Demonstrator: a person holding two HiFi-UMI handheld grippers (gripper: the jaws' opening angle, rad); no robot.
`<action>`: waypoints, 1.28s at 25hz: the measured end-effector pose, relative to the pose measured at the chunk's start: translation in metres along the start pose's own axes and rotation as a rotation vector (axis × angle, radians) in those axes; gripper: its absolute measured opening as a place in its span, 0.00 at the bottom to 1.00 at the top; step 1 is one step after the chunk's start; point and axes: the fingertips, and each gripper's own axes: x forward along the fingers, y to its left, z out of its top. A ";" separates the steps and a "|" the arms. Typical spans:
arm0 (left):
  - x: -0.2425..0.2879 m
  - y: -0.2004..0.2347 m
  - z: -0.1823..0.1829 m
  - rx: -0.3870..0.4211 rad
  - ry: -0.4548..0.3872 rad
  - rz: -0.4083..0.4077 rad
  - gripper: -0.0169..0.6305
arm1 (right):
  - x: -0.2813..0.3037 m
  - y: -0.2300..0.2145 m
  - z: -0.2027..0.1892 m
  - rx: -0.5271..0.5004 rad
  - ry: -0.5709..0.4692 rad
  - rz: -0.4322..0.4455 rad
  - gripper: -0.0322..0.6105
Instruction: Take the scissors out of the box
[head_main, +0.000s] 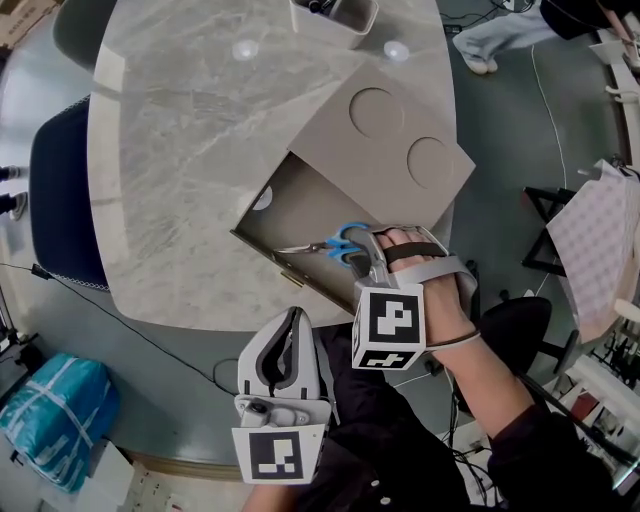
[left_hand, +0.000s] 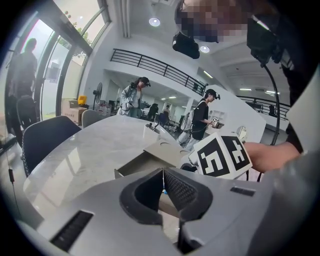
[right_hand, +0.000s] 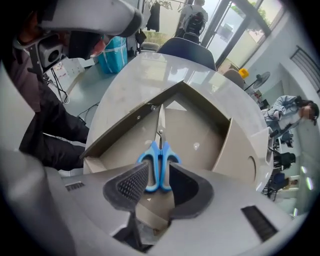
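Note:
Blue-handled scissors (head_main: 335, 243) lie flat in the open grey cardboard box (head_main: 300, 215) near the marble table's front edge, blades pointing left. My right gripper (head_main: 365, 250) points steeply down into the box. In the right gripper view the scissors (right_hand: 159, 165) have their handles between the open jaws of the right gripper (right_hand: 157, 171), and a small gap shows on each side. The box (right_hand: 200, 135) floor lies under them. My left gripper (head_main: 295, 315) hangs off the table's front edge, clear of the box. In its own view the left gripper (left_hand: 161, 174) is shut and empty.
The box lid (head_main: 390, 140), with two round marks, is folded back to the right on the table (head_main: 180, 130). A white container (head_main: 335, 18) stands at the far edge. A dark chair (head_main: 60, 200) is at the left and a teal bag (head_main: 50, 415) lies on the floor.

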 end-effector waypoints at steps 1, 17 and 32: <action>0.000 0.001 -0.001 -0.003 0.002 0.002 0.05 | 0.001 0.000 0.000 0.000 0.010 0.006 0.25; 0.002 0.006 -0.005 -0.028 0.010 0.027 0.05 | 0.010 0.008 0.004 -0.100 0.100 0.216 0.19; -0.001 0.002 0.015 -0.011 -0.024 0.037 0.05 | -0.014 -0.002 -0.003 -0.038 0.042 0.058 0.17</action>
